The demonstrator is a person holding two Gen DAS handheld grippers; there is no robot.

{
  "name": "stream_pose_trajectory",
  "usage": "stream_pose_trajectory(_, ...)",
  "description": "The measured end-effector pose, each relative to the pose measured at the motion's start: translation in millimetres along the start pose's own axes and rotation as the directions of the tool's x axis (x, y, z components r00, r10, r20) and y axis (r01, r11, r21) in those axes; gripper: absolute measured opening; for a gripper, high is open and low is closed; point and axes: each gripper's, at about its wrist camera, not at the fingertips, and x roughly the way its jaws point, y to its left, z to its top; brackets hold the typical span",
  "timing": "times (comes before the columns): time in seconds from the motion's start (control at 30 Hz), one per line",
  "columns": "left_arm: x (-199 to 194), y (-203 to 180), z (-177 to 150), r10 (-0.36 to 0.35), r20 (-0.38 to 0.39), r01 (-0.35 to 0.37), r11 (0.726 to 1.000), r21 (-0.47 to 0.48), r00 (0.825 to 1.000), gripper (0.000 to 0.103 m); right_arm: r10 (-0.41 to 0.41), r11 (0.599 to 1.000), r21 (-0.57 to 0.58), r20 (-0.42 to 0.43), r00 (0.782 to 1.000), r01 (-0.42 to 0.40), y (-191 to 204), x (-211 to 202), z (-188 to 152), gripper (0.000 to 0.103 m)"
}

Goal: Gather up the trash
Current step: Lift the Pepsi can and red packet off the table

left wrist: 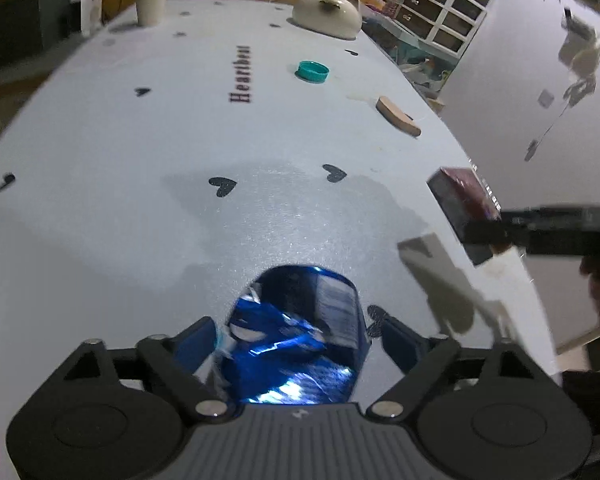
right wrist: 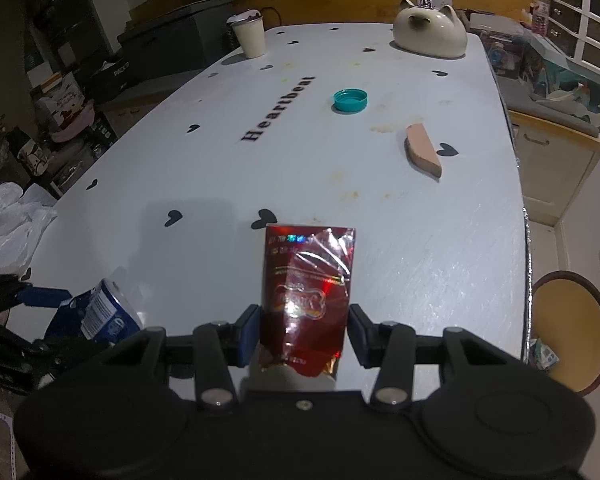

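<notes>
White tabletop (right wrist: 204,216), printed with black hearts and the word "Heartbeat", carries all items; dim clutter, storage drawers and a round stool surround it. At the near edge, the right gripper (right wrist: 305,334) straddles a red foil packet (right wrist: 308,280) that stands upright between the blue finger pads (right wrist: 247,334); the left pad touches the packet, while a narrow gap shows at the right pad, so a firm clamp cannot be confirmed. In the left wrist view the same packet (left wrist: 462,210) appears at the table's right edge. The left gripper (left wrist: 296,340) sits toward the near left corner with its fingers spread around a crumpled blue foil wrapper (left wrist: 300,336); the left finger lies against the wrapper and the right finger stands just clear of it. In the right wrist view, this wrapper (right wrist: 100,312) lies left of the red packet, well apart from it. Toward the middle of the table rests a teal bottle cap (right wrist: 350,100), open side up, and near the right edge lies a tan wedge-shaped piece (right wrist: 423,151). At the far edge stand a pale cup (right wrist: 251,34) with a lid and a cat-shaped ceramic container (right wrist: 430,30).
</notes>
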Motion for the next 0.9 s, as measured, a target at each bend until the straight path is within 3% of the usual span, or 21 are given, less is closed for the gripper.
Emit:
stream_pose_trajectory(0.07, 2.0, 8.9, 4.8, -0.034, -0.015, 0.034, 0.999, -0.03, 0.999, 0.079, -0.002, 1.0, 0.002, 0.001, 1.0, 0.002, -1.2, -1.9, -1.5, 0.048)
stream_pose_trajectory(0.13, 3.1, 15.0, 8.5, -0.09, -0.028, 0.088, 0.994, -0.069, 0.996, 0.061, -0.004, 1.0, 0.007, 0.001, 1.0, 0.004, -3.0, -3.9, -2.3, 0.048)
stream_pose_trajectory(0.2, 2.7, 14.2, 10.6, -0.124, -0.045, 0.121, 0.99, -0.078, 0.991, 0.05, -0.004, 1.0, 0.009, 0.002, 1.0, 0.004, -3.9, -6.1, -3.4, 0.048)
stream_pose_trajectory(0.3, 2.9, 4.6, 11.3, -0.141, -0.067, 0.137, 0.989, -0.061, 0.988, 0.042, 0.007, 1.0, 0.008, 0.005, 1.0, -0.007, -4.3, -12.3, -6.0, 0.048)
stream_pose_trajectory(0.5, 3.6, -10.6, 6.5, -0.128, -0.131, 0.118, 0.99, -0.079, 0.983, 0.041, 0.043, 0.999, -0.012, -0.01, 0.999, -0.043, 1.0, -21.5, -17.9, 0.048)
stream_pose_trajectory(0.77, 5.9, -21.2, -7.0, -0.135, -0.182, 0.109, 0.983, -0.15, 0.974, 0.039, 0.15, 0.982, -0.106, -0.096, 0.984, -0.16, 34.5, -18.6, -39.8, 0.047)
stream_pose_trajectory(0.9, 10.2, -29.0, -11.4, -0.151, -0.169, 0.117, 0.975, -0.191, 0.974, 0.031, 0.173, 0.974, -0.118, -0.15, 0.973, -0.191, 47.5, -7.6, -50.3, 0.047)
